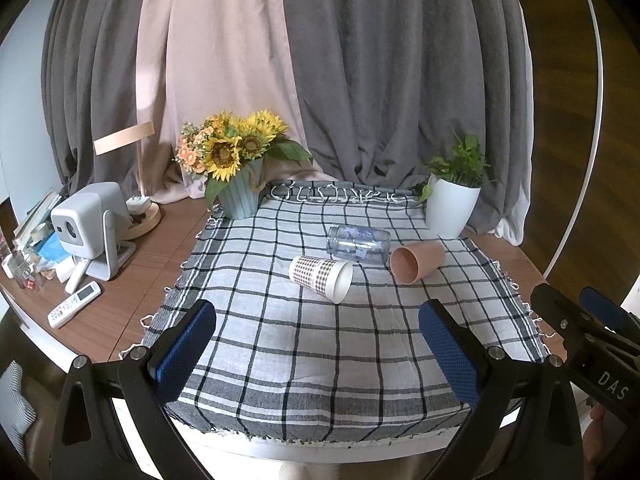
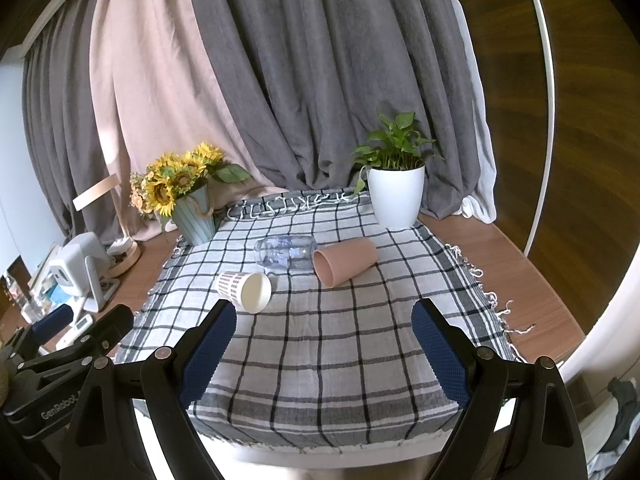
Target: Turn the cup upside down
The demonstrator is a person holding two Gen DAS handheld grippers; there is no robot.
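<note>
Left wrist view: the left gripper [image 1: 316, 328] hovers above the near edge of the checked cloth [image 1: 320, 352], level and facing the far edge, its blue pads spread wide and holding nothing. The right gripper [image 2: 324, 330] hangs beside it in the same pose, jaws wide and bare. Three cups lie on their sides around the cloth's middle: a checked paper cup [image 1: 322, 278], a clear cup [image 1: 359, 245] and a pink cup [image 1: 416, 262].

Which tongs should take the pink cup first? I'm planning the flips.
Probably the right tongs: the pink cup lies ahead of them, slightly right. For the left tongs, also open, it lies farther right, beyond the checked cup.
</note>
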